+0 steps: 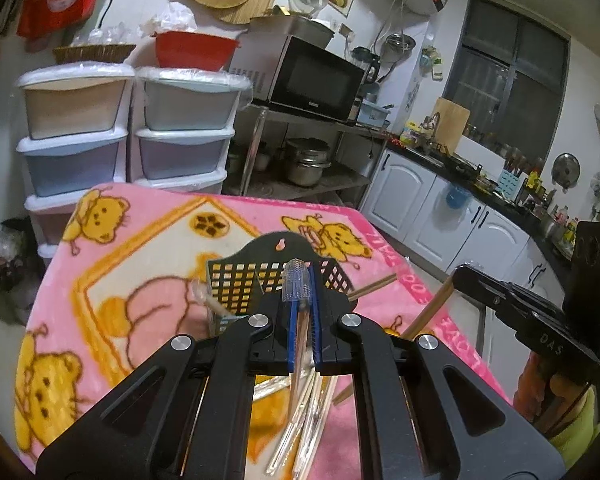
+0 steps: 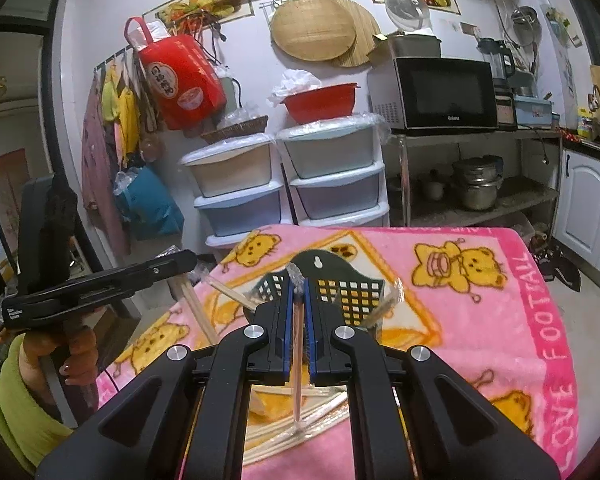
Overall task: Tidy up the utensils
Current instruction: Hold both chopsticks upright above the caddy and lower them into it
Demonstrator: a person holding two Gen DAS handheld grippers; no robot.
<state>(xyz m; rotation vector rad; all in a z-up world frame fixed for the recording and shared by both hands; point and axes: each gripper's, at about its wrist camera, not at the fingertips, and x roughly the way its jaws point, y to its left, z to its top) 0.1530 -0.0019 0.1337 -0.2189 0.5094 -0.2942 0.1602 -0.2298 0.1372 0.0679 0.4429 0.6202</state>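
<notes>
Both grippers clamped wrapped chopsticks, long axes running along the jaws; left gripper (image 1: 299, 304) and right gripper (image 2: 299, 304) sat just near of the black basket (image 2: 342, 280); spares (image 2: 300, 424) lay nearer.

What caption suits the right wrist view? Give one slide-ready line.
Right gripper jaws shut on a wrapped chopstick pair before the black utensil basket, spare pairs lying on the pink blanket.

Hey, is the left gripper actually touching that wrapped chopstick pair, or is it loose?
Touching. In the left wrist view, the left gripper has its blue pads closed against the wrapped chopsticks, which run up between them with no gap showing on either side.
</notes>
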